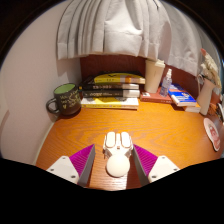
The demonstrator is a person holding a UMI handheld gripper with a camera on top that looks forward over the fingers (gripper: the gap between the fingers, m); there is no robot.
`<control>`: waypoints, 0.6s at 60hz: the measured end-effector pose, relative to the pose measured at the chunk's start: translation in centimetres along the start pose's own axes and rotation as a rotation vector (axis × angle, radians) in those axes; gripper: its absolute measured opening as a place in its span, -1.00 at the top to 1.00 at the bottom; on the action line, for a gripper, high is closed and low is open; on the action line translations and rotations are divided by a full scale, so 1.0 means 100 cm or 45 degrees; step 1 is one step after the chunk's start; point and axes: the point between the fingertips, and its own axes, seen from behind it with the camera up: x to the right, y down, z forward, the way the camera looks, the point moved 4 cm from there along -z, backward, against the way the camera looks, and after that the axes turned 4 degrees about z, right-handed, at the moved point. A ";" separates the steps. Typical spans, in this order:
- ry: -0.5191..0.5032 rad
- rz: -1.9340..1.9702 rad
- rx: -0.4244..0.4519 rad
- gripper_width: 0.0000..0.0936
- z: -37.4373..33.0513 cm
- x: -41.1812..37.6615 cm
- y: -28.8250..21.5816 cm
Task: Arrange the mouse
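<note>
A white mouse (118,156) sits between my two fingers, its rounded back toward me and its buttons pointing away over the wooden desk (150,125). My gripper (115,150) is shut on the mouse, with the magenta pads (84,159) pressing against its sides. I cannot tell whether the mouse is touching the desk or just above it.
A dark green mug (66,99) stands at the back left. A stack of books (113,91) lies behind the mouse by the curtain. Small boxes and bottles (180,95) crowd the back right, and a plate's edge (215,133) shows at the right.
</note>
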 end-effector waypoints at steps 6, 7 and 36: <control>0.004 0.013 -0.012 -0.43 0.007 -0.001 -0.005; 0.006 0.017 -0.013 -0.37 0.008 -0.001 -0.005; -0.030 0.031 -0.203 0.23 0.016 0.003 -0.017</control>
